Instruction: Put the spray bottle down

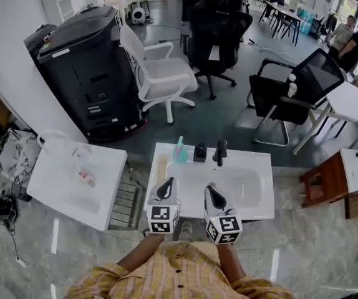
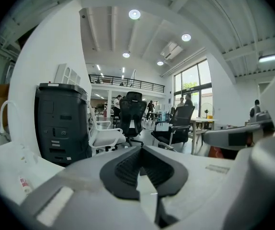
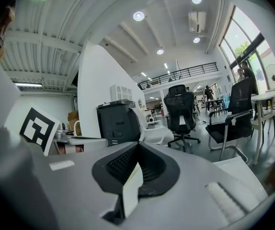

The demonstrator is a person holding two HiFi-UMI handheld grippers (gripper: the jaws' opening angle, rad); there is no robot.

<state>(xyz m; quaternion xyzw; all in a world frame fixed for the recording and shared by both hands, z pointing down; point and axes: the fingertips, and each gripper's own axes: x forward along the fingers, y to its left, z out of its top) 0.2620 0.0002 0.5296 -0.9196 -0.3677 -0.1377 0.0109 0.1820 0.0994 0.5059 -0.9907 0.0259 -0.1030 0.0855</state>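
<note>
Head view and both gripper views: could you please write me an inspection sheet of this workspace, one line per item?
Surface: white basin, directly in front of the person.
Job's things: teal spray bottle stands on the basin's back rim; neither gripper touches it.
Clutter: small black item and black faucet beside the bottle.
Grippers: left gripper and right gripper are both shut with nothing between the jaws, over the basin's near part.
Cables: thin cable on the floor at far left.
Surroundings: black machine, white chair, wooden stool.
</note>
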